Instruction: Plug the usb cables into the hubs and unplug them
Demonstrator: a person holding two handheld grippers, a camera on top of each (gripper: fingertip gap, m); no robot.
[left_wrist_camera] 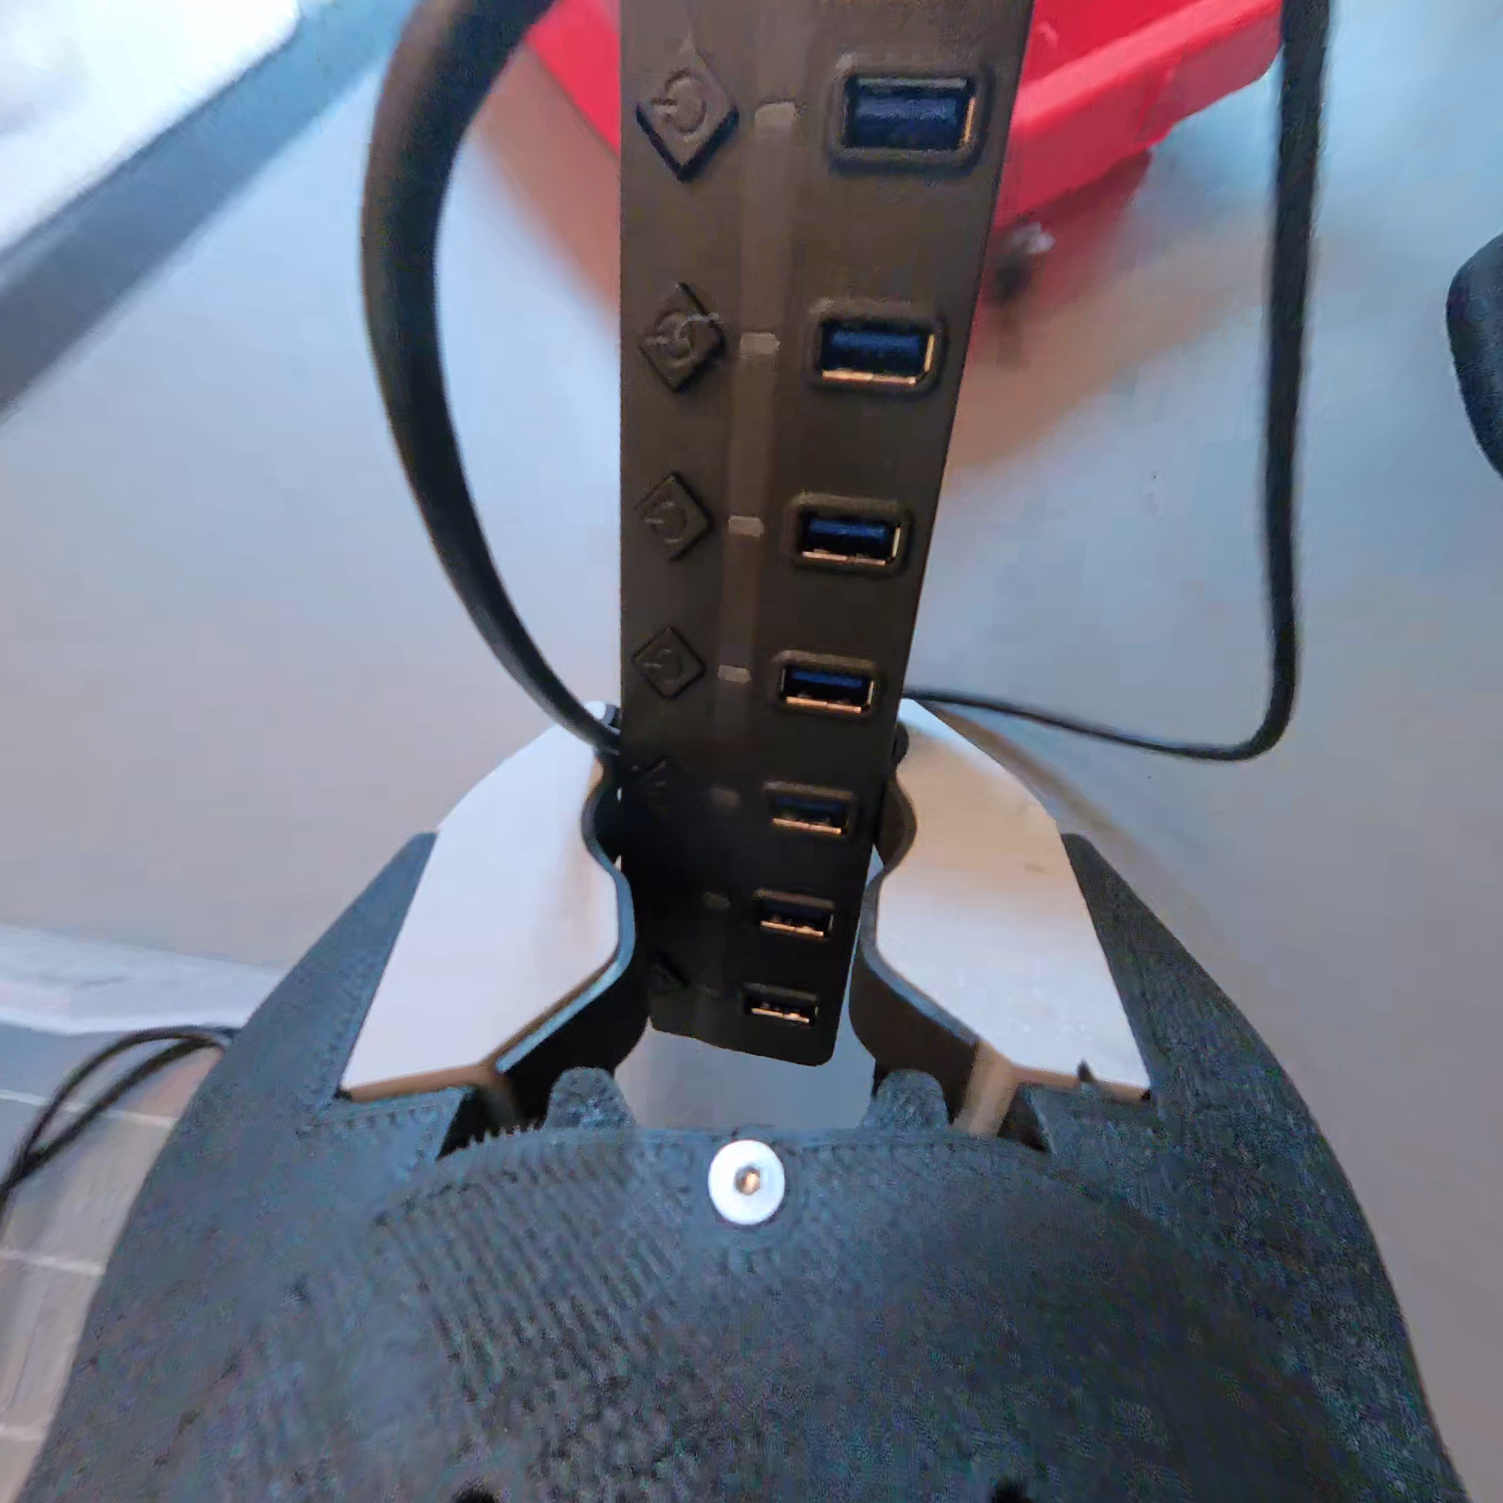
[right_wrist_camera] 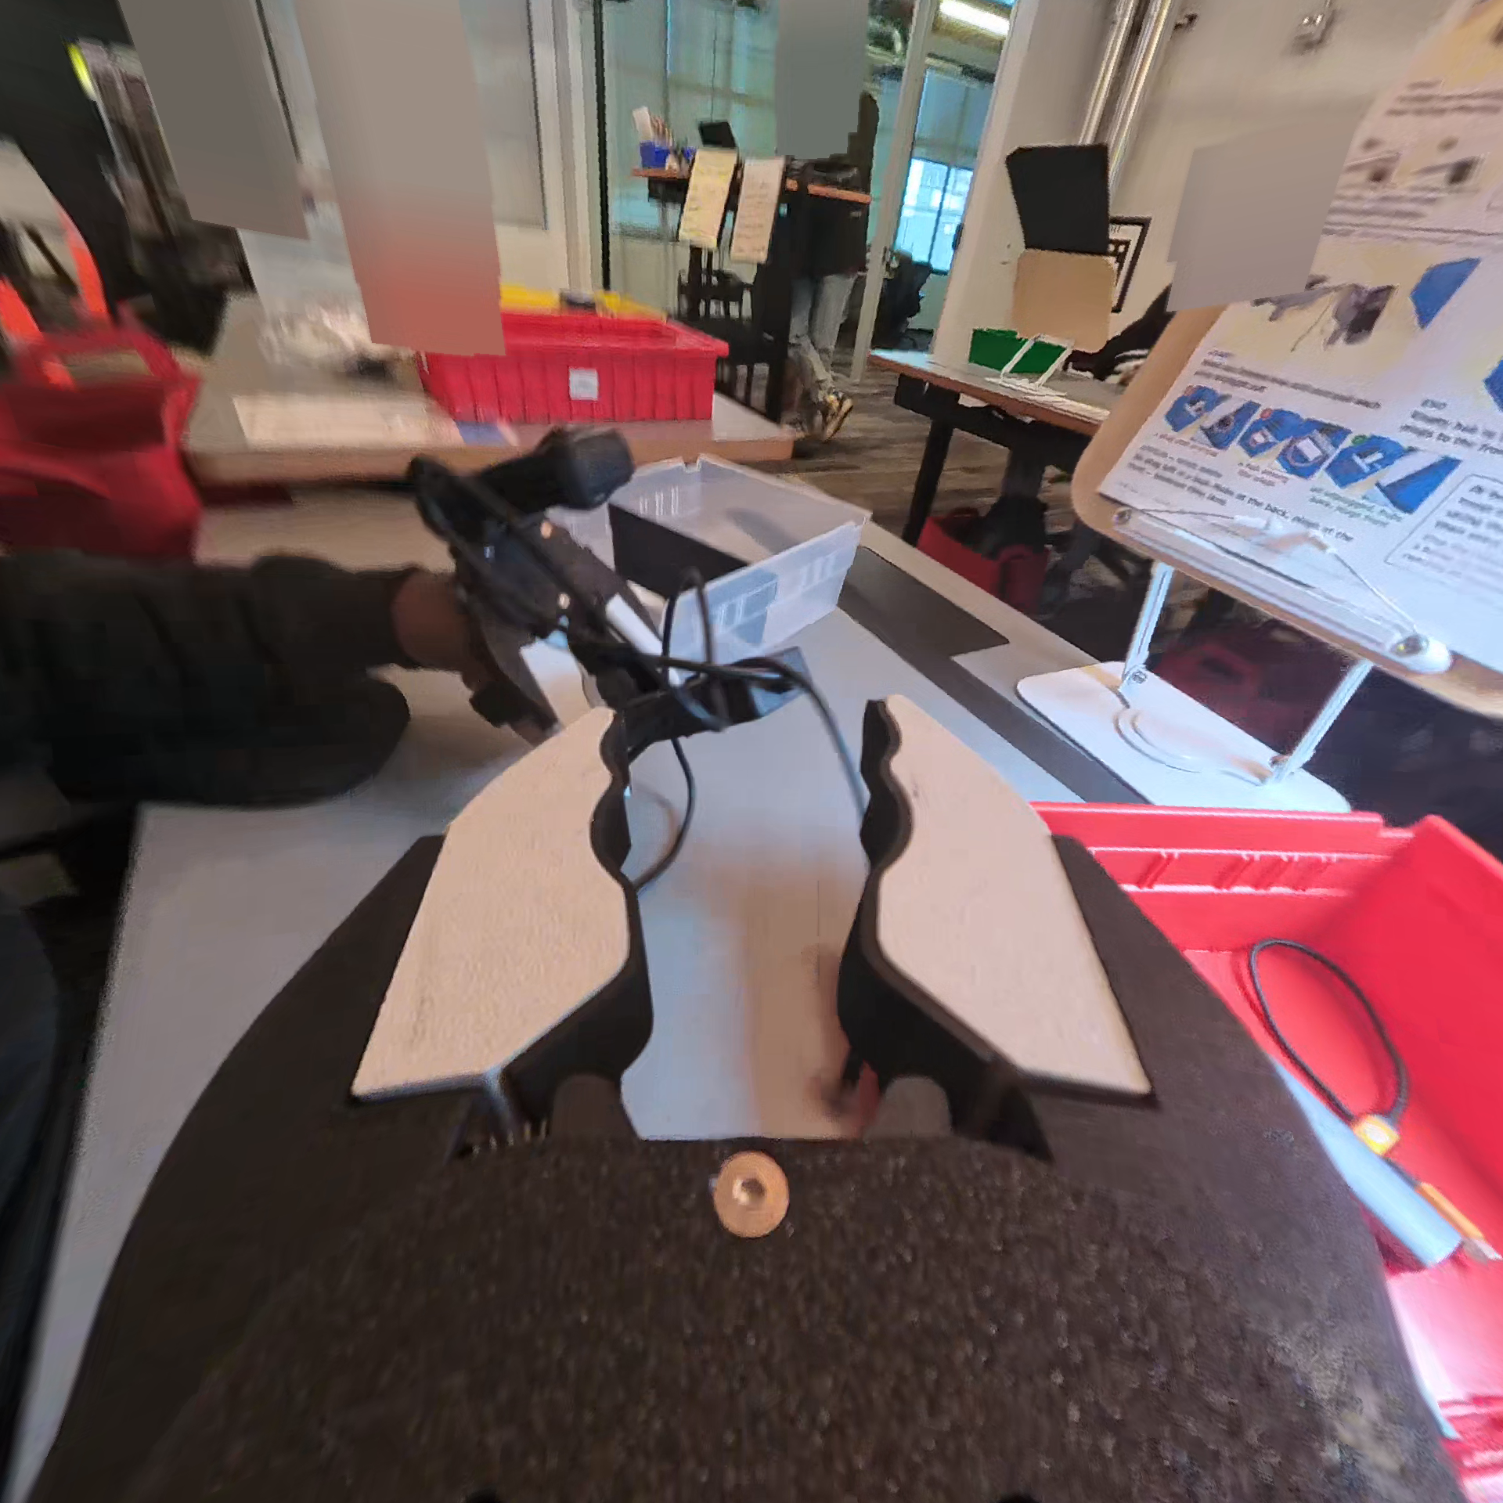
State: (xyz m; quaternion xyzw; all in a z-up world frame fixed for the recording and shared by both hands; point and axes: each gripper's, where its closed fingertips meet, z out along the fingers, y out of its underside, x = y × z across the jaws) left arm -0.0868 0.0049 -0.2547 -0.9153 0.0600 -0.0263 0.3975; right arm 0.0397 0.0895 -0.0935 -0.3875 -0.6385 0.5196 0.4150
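Note:
My left gripper [left_wrist_camera: 744, 805] is shut on a long black USB hub [left_wrist_camera: 805, 455] and holds it above the grey table. The hub has a row of several ports, all unoccupied, with diamond buttons beside them. Its flat black cable [left_wrist_camera: 423, 455] loops up on the left. A thin black cable [left_wrist_camera: 1281, 488] hangs at the right. In the right wrist view my right gripper [right_wrist_camera: 744, 760] is open and holds nothing above the table. The left gripper [right_wrist_camera: 537, 602] with the hub [right_wrist_camera: 732, 691] shows beyond it, held by a hand in a dark sleeve.
A red bin [right_wrist_camera: 1334, 919] at the right holds a thin black cable [right_wrist_camera: 1334, 1033] and a grey stick with orange ends [right_wrist_camera: 1383, 1179]. A clear plastic box [right_wrist_camera: 756, 537] stands behind the hub. An instruction sheet on a white stand [right_wrist_camera: 1204, 724] is at the far right. The red bin also shows in the left wrist view [left_wrist_camera: 1139, 106]. The gap from one gripper's tips to the other's is roughly 25 cm.

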